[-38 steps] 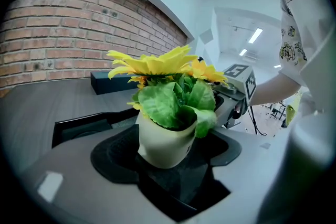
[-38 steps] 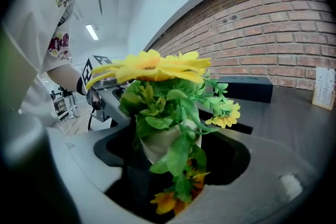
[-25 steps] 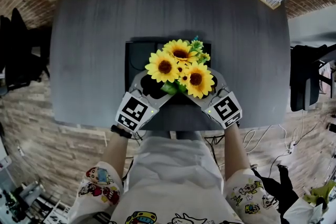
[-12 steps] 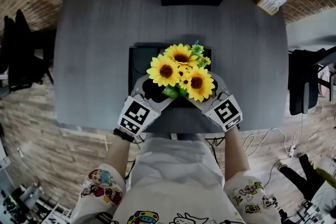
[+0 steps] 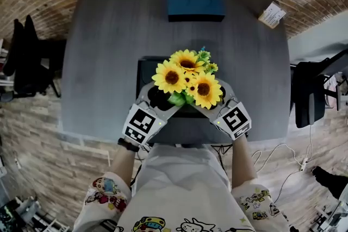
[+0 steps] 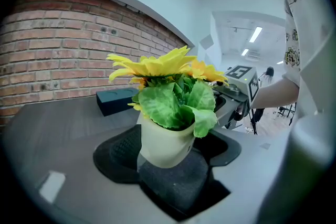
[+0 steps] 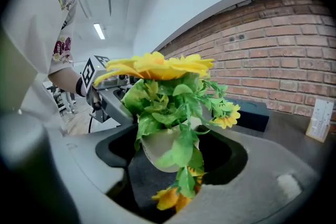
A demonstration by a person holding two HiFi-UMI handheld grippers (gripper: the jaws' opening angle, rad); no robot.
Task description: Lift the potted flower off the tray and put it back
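A: Looking down on the table (image 5: 109,35), and there, the pot (image 6: 163,147), up off the tray (image 5: 144,70)!

B: Pinched from both sides, too. Clamped on the left by the left gripper (image 5: 157,99), with jaws spread wide round the pale wall.

A: And on the right?

B: Same story. Grabbed by the right gripper (image 5: 220,101), again with a wide spread, pressed against the pot's side.

A: Hanging where, exactly?

B: Just above the tray's near half, close to the table's front edge. Seen leaning in the right gripper view, upright in the left gripper view.

A: Hidden from above by the blooms (image 5: 187,76), though. Only yellow petals and green leaves up top.

B: Plus a stray bloom (image 7: 170,199), dangling below the pot's base.

A: Anything else on the table?

B: Over at the far edge, a dark blue box (image 5: 196,4). Off at the far right corner, a small pale carton (image 5: 272,14). Well apart from the tray, both. And behind it all, a brick wall (image 6: 52,44).
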